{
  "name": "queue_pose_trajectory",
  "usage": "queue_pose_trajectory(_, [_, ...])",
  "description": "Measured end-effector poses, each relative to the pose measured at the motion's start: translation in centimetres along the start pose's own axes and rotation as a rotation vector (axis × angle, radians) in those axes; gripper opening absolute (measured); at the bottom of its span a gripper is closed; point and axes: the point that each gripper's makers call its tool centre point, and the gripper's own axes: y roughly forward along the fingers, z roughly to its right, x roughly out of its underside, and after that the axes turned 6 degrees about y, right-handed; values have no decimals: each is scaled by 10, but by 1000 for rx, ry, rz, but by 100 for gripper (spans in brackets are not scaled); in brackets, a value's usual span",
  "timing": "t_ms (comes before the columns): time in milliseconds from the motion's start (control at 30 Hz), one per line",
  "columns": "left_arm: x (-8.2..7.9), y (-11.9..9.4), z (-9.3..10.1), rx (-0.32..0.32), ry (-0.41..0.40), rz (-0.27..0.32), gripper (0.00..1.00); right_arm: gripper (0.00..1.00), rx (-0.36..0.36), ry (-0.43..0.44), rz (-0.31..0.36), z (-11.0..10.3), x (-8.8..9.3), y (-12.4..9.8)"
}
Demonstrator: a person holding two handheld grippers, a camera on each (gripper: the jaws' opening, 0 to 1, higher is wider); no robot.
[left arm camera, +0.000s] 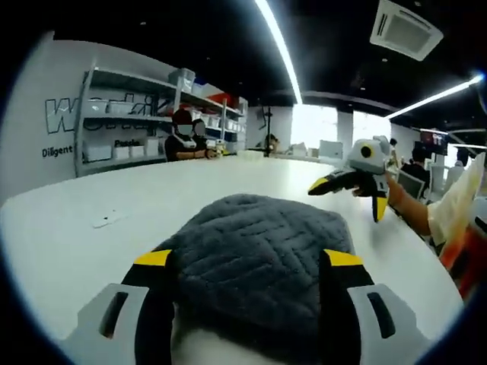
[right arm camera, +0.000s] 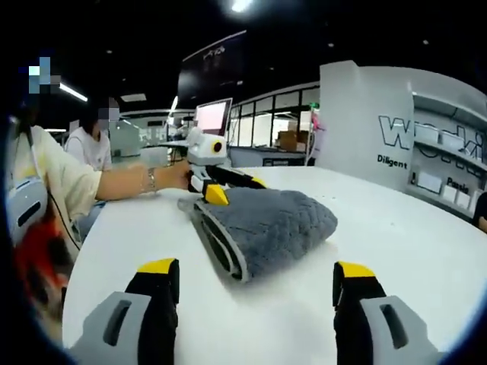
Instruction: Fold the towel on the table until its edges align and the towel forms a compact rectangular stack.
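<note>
A dark grey quilted towel lies folded in a thick stack on the white table. My left gripper is open, its yellow-tipped jaws spread either side of the towel's near end, low over it. In the right gripper view the folded towel shows its layered edge toward me, and the left gripper sits at its far end, held by a hand. My right gripper is open with nothing between its jaws, a short way back from the towel. It appears as the right gripper, hovering above the table beyond the towel.
A small white scrap lies on the table to the left. Shelves with boxes stand against the wall, with people seated behind the table's far edge. A person's sleeve and a monitor are on the other side.
</note>
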Motion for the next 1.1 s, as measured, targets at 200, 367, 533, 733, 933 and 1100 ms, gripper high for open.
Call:
queue_pose_trajectory(200, [-19, -15, 24, 23, 33, 2, 90, 99, -27, 19, 25, -2, -3, 1])
queue_pose_trajectory(367, [-22, -45, 43, -14, 21, 4, 93, 99, -31, 30, 26, -5, 5, 1])
queue_pose_trajectory(533, [-13, -67, 57, -30, -20, -17, 99, 99, -20, 26, -11, -8, 15, 2])
queue_pose_trajectory(733, [-3, -83, 73, -49, 17, -54, 99, 99, -4, -15, -14, -9, 17, 1])
queue_pose_trajectory(933, [20, -113, 72, -105, 88, -94, 99, 99, 21, -10, -34, -16, 28, -7])
queue_pose_trajectory(1100, [33, -114, 69, -105, 14, -101, 98, 99, 37, -5, -20, -8, 24, -11])
